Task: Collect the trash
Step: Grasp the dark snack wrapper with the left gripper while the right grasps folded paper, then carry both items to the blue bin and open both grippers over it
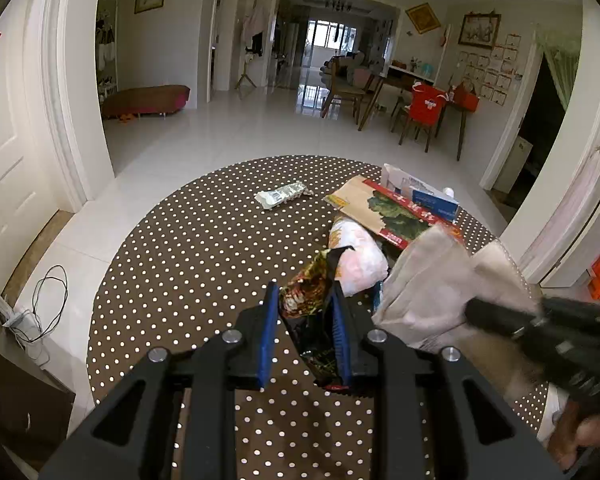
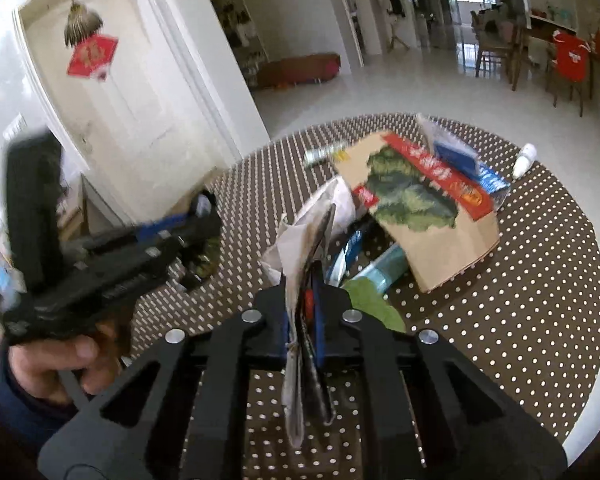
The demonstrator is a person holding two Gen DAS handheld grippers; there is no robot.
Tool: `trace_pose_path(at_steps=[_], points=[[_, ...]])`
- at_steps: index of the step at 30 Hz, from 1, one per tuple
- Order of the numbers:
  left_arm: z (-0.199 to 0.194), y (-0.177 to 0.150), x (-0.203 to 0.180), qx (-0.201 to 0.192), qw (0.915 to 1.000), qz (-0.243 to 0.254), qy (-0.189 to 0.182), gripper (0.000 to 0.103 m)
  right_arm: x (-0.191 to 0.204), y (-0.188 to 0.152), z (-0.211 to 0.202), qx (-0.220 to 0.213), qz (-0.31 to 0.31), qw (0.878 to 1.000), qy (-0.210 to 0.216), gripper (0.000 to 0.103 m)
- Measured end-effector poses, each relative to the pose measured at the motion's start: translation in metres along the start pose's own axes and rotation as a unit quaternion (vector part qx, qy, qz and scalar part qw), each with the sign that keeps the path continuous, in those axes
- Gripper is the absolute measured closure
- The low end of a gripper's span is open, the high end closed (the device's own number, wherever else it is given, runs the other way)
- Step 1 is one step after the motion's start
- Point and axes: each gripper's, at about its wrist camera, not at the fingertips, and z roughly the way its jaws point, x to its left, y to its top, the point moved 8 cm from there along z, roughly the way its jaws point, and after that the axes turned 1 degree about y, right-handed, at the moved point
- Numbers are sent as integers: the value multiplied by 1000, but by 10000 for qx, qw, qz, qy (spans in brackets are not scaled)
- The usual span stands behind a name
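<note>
My left gripper (image 1: 305,298) is shut on a dark snack bag (image 1: 300,300) with colourful print, just above the dotted table (image 1: 180,260). A white plastic bag (image 1: 360,260) lies right behind the snack bag. My right gripper (image 2: 303,280) is shut on a crumpled beige paper (image 2: 300,240), with a dark flat piece pinched in beside it. In the left wrist view the right gripper (image 1: 474,312) comes in from the right with the beige paper (image 1: 432,280), close beside the snack bag. The left gripper (image 2: 204,220) shows blurred at the left of the right wrist view.
A brown paper bag (image 2: 420,208) with red and green print lies on the table, a blue-white box (image 2: 460,160) behind it. A white blister wrapper (image 1: 282,196) lies farther out. A small white bottle (image 2: 524,160), a teal bottle (image 2: 384,264) and a green scrap (image 2: 372,300) lie nearby.
</note>
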Motion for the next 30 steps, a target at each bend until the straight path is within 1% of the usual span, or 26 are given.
trace_pose_path(at_steps=[3,8,9,13,16,17,20,22,23,24,25,26,27,28,30], points=[[-3,4,-4,-64,10000,53,-46,79,-7,18,-32,-501,332,9979,240,94],[-14,18,-28,-242,9991,275,-192,79,-35,41,-79,-1091,774,9905,311,94],[-16,21,-36,-270,9988,332,-250,79,-43,44,-91,-1228,846,9886,213,94],[-21,29,-72,-352,9965,576,-501,79,-75,45,-123,-1490,1107,9825,-128,94],[-18,31,-106,-315,9936,715,-818,79,-99,37,-138,-1517,1335,9791,-224,94],[-16,31,-113,-312,9930,764,-846,79,-103,34,-139,-1486,1389,9788,-228,94],[-12,27,-134,-288,9913,881,-938,79,-112,21,-124,-1300,1519,9796,-205,94],[-8,22,-140,-242,9913,913,-921,79,-109,10,-103,-1044,1347,9844,-438,94],[-6,20,-140,-213,9914,903,-917,79,-107,4,-91,-906,1221,9865,-601,90],[-4,18,-139,-181,9918,892,-896,79,-103,-4,-75,-662,1113,9890,-711,89],[-2,15,-138,-147,9924,878,-855,79,-102,-10,-65,-508,1077,9905,-687,86],[0,19,-135,-118,9927,863,-828,79,-99,-14,-58,-435,1057,9915,-620,72],[1,17,-133,-103,9930,858,-803,79,-95,-16,-56,-438,1020,9918,-631,45],[1,15,-129,-96,9933,861,-770,79,-93,-16,-58,-489,934,9918,-728,38],[2,14,-126,-85,9935,860,-736,79,-92,-16,-61,-482,820,9919,-837,38]])
